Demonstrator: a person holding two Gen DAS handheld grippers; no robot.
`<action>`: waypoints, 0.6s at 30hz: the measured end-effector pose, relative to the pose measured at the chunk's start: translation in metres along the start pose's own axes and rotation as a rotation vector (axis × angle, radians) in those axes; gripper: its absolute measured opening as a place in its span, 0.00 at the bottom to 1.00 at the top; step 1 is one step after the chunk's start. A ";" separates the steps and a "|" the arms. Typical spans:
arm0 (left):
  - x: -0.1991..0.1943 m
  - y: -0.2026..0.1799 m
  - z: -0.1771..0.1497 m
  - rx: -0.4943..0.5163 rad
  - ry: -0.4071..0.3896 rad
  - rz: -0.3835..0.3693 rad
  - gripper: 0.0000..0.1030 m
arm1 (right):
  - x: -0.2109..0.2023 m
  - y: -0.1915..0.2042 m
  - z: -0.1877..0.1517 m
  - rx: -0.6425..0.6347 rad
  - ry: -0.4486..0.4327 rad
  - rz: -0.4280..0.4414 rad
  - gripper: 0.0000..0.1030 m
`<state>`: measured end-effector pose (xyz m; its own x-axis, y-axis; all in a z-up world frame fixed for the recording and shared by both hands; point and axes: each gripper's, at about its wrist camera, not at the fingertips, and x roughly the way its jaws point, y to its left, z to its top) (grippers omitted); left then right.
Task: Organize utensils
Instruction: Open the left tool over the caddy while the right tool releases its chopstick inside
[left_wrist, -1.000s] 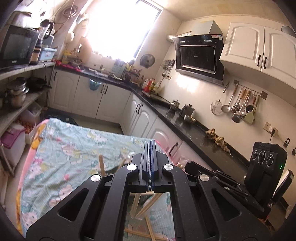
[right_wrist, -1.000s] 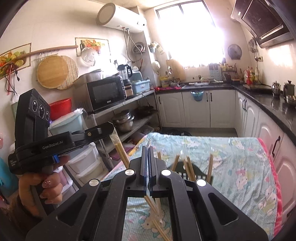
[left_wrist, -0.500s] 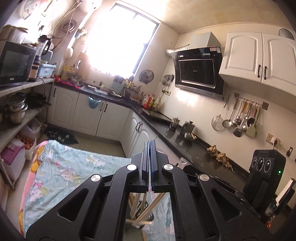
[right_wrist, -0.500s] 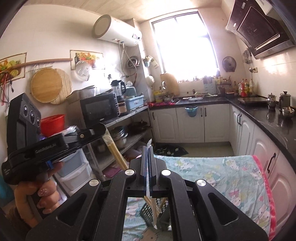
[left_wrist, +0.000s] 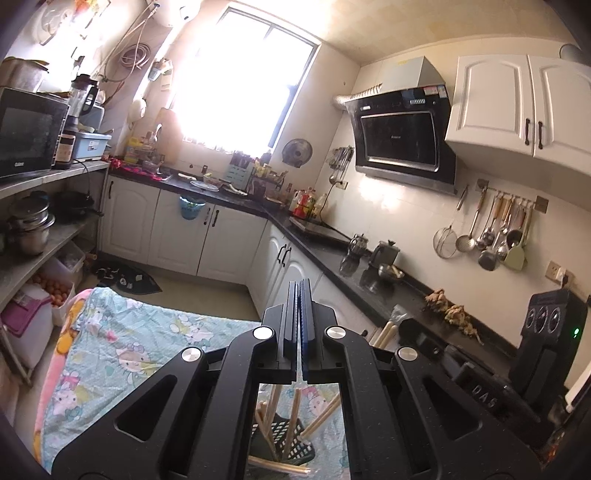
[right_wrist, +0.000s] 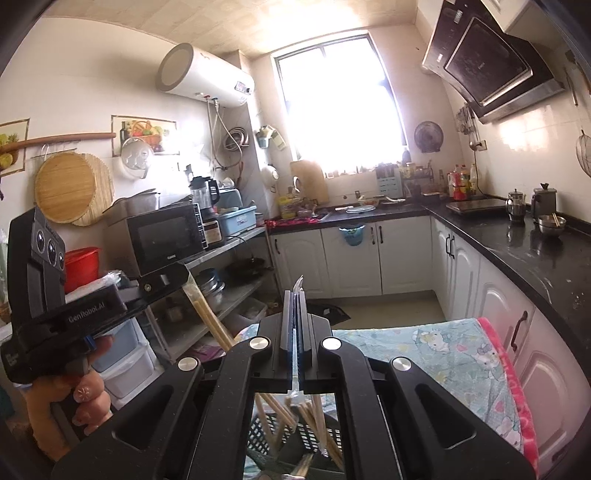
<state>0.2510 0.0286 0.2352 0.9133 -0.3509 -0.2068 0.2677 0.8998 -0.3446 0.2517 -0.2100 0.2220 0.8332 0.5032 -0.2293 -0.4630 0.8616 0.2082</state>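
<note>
While both pairs are pressed shut, the left tongs (right_wrist: 181, 275) pinch the top end of a wrapped bundle of pale wooden chopsticks (right_wrist: 207, 314), and the right tongs (right_wrist: 294, 295) clamp a sliver of clear plastic film (right_wrist: 297, 284), likely that bundle's wrap. Beneath them, at the bottom of the frame, a black slotted plastic basket (right_wrist: 266, 435) holds loose chopsticks (right_wrist: 314, 421) leaning outward, on the cartoon-print cloth table (right_wrist: 424, 354). If the thin film tears or slips, the bundle could drop, spill, or knock those leaning sticks. Beyond, a dark floor mat (right_wrist: 328, 312), white cabinets (right_wrist: 351, 258) and a bright window (right_wrist: 340, 103) obstruct nothing.
</note>
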 end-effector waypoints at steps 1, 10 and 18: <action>0.003 0.000 -0.002 0.000 0.005 0.002 0.00 | 0.001 -0.003 -0.002 0.003 0.004 -0.002 0.02; 0.023 0.008 -0.027 0.009 0.062 0.024 0.00 | 0.013 -0.015 -0.020 0.012 0.042 -0.020 0.02; 0.032 0.011 -0.050 0.023 0.088 0.029 0.00 | 0.025 -0.022 -0.038 0.023 0.083 -0.026 0.02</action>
<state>0.2677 0.0141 0.1792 0.8904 -0.3456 -0.2962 0.2498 0.9150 -0.3167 0.2714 -0.2137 0.1759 0.8166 0.4851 -0.3129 -0.4332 0.8732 0.2231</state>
